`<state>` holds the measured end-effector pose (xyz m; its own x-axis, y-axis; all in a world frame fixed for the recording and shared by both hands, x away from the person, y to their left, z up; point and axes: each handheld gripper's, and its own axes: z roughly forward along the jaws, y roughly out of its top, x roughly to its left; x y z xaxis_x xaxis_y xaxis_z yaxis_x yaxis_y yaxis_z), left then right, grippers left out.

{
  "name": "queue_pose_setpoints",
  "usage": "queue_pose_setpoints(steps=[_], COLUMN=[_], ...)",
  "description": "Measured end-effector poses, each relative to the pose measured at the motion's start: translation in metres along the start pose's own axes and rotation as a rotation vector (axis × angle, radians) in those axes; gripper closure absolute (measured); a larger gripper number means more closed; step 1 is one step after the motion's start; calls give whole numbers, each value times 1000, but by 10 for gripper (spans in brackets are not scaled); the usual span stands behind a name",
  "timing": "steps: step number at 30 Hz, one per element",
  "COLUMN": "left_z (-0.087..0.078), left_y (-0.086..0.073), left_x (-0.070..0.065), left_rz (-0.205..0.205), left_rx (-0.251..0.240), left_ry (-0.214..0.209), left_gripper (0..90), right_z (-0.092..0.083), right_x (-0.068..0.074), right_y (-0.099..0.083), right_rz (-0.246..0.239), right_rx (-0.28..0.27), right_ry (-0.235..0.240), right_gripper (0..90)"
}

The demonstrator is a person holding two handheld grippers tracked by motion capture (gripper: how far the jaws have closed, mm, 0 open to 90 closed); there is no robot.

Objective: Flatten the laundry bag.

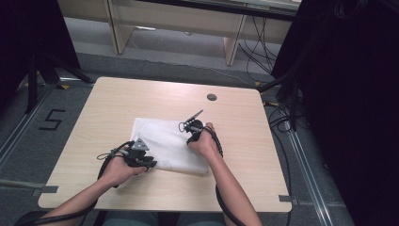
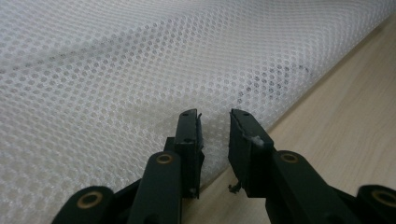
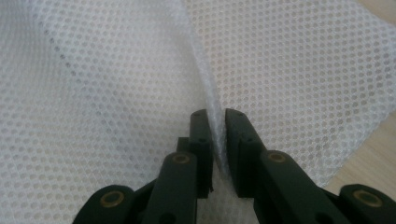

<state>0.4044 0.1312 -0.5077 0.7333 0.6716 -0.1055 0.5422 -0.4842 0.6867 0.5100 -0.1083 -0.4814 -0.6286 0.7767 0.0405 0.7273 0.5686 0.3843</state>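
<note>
— Mesh cloth [image 1: 167, 143] was spread flat mid-table [image 1: 141, 94]; why was a ridge pinched by the right gripper [image 3: 217, 122]?

— So a layer could be lifted. The left gripper [image 2: 214, 122] was kept part-open astride the near edge, nothing visibly clamped.

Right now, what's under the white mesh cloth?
The wooden table lies under the white mesh cloth, tan showing faintly through the holes. The right gripper pinches a raised fold. Anything beneath the thicker folded layers can't be seen.
</note>
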Motion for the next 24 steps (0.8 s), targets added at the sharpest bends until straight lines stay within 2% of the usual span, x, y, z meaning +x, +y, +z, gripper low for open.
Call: queue_pose_setpoints(steps=[1,2,3,5,6,8,10,12,13,14,15,16,17,20,22,23,24], left_z=[0,0,1,1,0,1,1,1,2,2,2,3,2,3,3,3,3], left_y=[0,0,0,0,0,0,-1,-1,-1,-1,-1,-2,-2,-2,-2,-2,-2], left_x=[0,1,1,1,1,1,0,0,-1,0,0,-1,0,-1,0,-1,0], left_rz=[-7,-8,-12,-8,-7,-8,-8,5,-2,23,44,32,50,53,57,48,50], left_rx=[-4,-4,-9,-6,-5,-8,-7,-7,-14,-14,-19,-23,-24,-30,-25,-33,-30], left_ry=[-7,-7,-5,-10,-10,-3,-8,-5,-7,-5,-1,-5,-1,3,2,1,12], left_gripper=[724,724,724,723,723,722,722,722,722,726,734,737,737,736,737,737,737], right_z=[0,0,1,1,0,0,0,-1,-1,-2,-2,-4,-5,-13,-19,-22,-25], right_x=[0,1,-1,0,2,3,5,7,7,9,9,8,9,9,10,9,12], right_y=[-1,-1,-2,-2,-2,-2,-2,-1,-1,-1,0,0,1,3,4,5,6], right_rz=[15,34,28,-16,-34,-60,-58,-70,-68,-49,-58,-59,-47,-53,-37,-51,-41], right_rx=[-5,-3,-16,-19,-12,-15,-11,-6,-9,2,-7,-11,-14,-37,-47,-66,-73], right_ry=[-15,0,35,30,-15,-25,-21,-50,-53,-54,-48,-47,-47,-62,-49,-45,-52], right_gripper=[819,819,819,829,836,863,885,892,894,894,895,894,895,894,895,895,895])
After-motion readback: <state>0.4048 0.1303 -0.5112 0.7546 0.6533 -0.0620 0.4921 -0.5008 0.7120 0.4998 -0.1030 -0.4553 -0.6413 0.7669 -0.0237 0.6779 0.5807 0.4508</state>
